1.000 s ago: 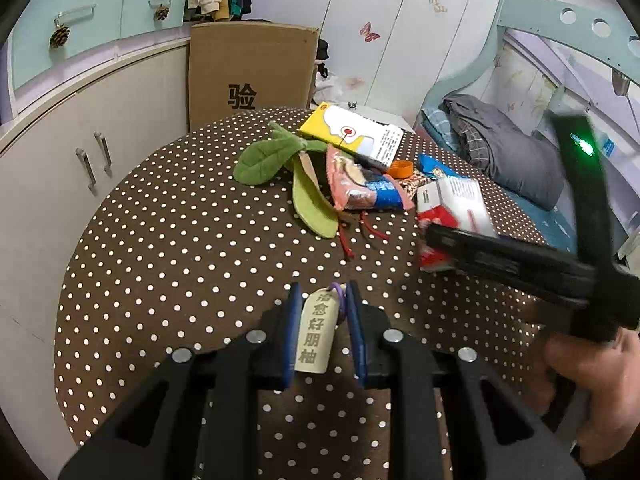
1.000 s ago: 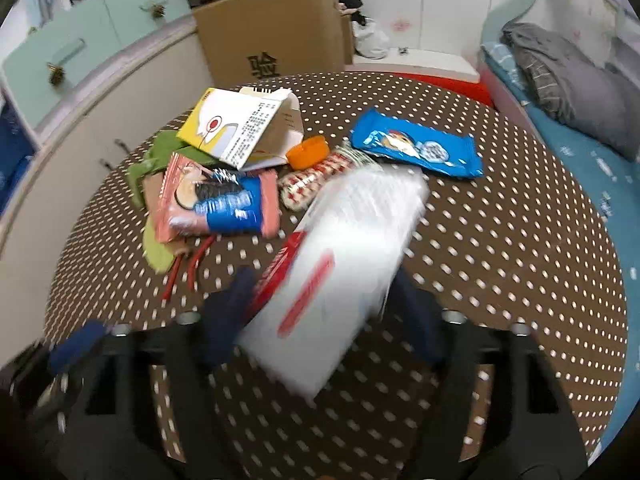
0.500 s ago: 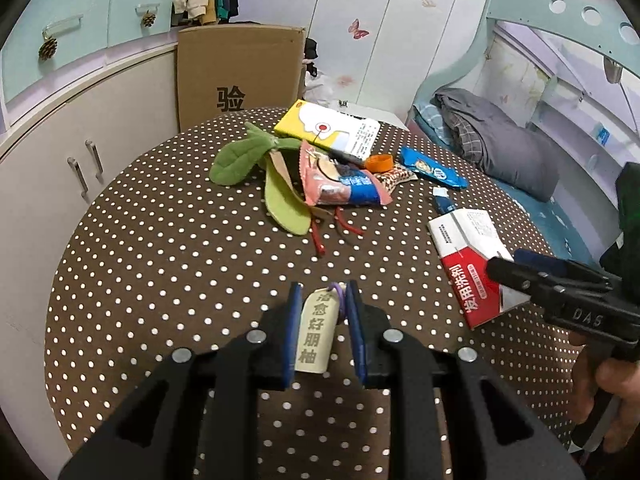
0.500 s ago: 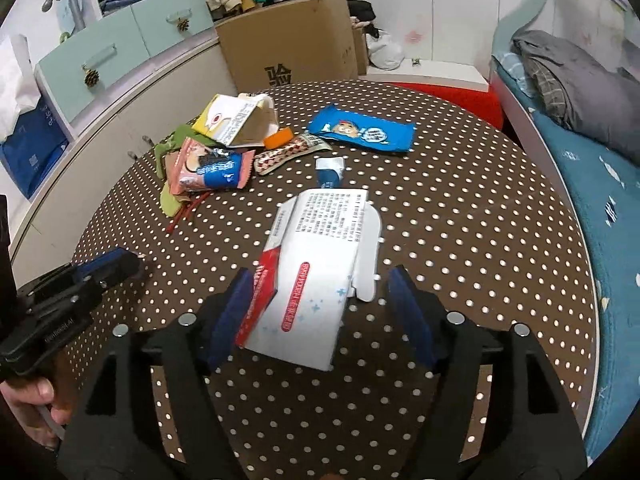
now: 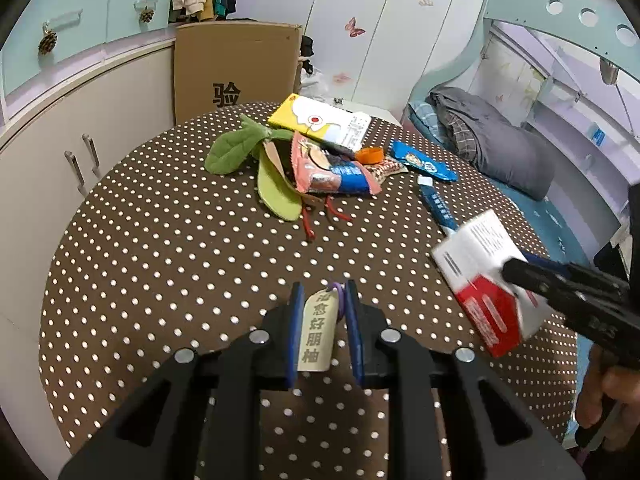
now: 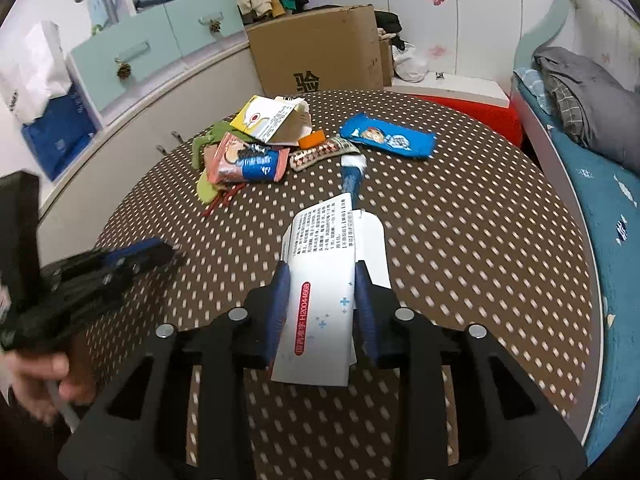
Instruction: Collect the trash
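I am working over the round brown polka-dot table (image 6: 460,216). My right gripper (image 6: 320,300) is closing its jaws on the white-and-red cardboard medicine box (image 6: 324,280), lifted above the tabletop. My left gripper (image 5: 322,328) is clenching a small beige paper tag (image 5: 317,332).

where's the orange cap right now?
The orange cap lies on the polka-dot table, far side, in the trash pile: just below the yellow-and-white carton, beside the striped wrapper, left of the blue wrapper.
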{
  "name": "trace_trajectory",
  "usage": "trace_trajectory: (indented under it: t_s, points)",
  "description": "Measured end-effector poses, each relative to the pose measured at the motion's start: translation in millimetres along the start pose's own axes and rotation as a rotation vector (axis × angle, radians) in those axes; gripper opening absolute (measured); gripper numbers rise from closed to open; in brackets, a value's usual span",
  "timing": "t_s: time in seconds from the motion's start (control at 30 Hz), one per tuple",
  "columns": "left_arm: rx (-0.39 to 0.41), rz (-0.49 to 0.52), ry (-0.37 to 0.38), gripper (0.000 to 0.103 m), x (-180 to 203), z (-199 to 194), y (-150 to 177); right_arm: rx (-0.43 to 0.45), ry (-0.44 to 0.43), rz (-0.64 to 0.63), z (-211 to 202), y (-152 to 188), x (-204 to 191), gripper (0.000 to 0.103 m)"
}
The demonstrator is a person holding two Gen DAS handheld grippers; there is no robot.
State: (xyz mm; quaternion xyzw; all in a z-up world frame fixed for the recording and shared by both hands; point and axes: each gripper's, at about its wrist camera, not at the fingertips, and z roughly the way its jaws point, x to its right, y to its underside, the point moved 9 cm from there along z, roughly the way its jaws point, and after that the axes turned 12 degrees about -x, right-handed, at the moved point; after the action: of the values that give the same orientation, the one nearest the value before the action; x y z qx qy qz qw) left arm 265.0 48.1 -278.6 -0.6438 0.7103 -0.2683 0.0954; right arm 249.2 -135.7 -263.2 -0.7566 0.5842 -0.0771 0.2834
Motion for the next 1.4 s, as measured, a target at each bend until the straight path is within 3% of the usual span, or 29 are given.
trace_trajectory:
  t_s: [0.13,0.23,0.3,0.33,0.43,0.5,0.57,0.67,0.8,0.97,1.0,1.03,1.07,1.1,1.13,1.27,1.37,1.4]
  points:
    - [-0.004,0.024,0.006,0.019,9,-2,5,-0.020,-0.059,-0.027,-8,13,-8,0.026]
    - [-0.008,0.035,0.002,0.019,13,-4,10,-0.044,-0.071,-0.020,-3,16,-12,0.031]
    - [-0.008,0.036,-0.015,0.020,11,-5,13,-0.063,-0.075,-0.015,6,17,-15,0.043]
    - [-0.012,0.039,-0.020,0.021,10,-6,15,-0.071,-0.074,-0.013,9,18,-15,0.055]
    - [-0.020,0.041,-0.046,0.021,4,-9,21,-0.091,-0.063,-0.022,18,22,-20,0.062]
    - [-0.028,0.038,-0.049,0.021,0,-10,24,-0.102,0.001,-0.076,25,26,-26,0.063]
    - [-0.042,0.041,-0.051,0.021,-1,-7,28,-0.091,0.067,-0.135,26,28,-30,0.058]
    - [-0.053,0.062,-0.041,0.020,3,-6,33,-0.066,0.029,-0.129,17,26,-29,0.044]
    - [-0.059,0.062,-0.004,0.005,8,-7,35,-0.044,0.020,-0.136,4,28,-25,0.039]
    - [-0.043,0.082,0.011,0.005,14,-9,35,-0.010,-0.060,-0.071,-11,24,-16,0.024]
    - [-0.041,0.093,0.007,0.009,16,-11,35,-0.021,-0.051,-0.051,-10,23,-9,0.025]
    - [-0.039,0.100,0.002,0.023,16,-12,35,-0.038,-0.055,-0.042,-6,24,-6,0.025]
    - [-0.033,0.104,-0.009,0.035,15,-14,36,-0.054,-0.060,-0.022,-3,25,-2,0.038]
    - [-0.022,0.109,-0.024,0.054,14,-17,37,-0.053,-0.059,-0.012,-3,26,0,0.065]
    - [-0.011,0.124,-0.041,0.061,13,-20,38,-0.052,-0.059,-0.013,-3,28,-1,0.072]
    - [-0.049,0.170,-0.049,0.061,13,-15,46,-0.103,-0.063,-0.088,7,41,-21,0.075]
    - [-0.077,0.223,-0.050,0.042,20,-8,46,-0.129,0.028,-0.186,22,47,-34,0.076]
    - [-0.079,0.241,-0.062,0.028,22,-6,45,-0.126,0.061,-0.216,24,48,-38,0.070]
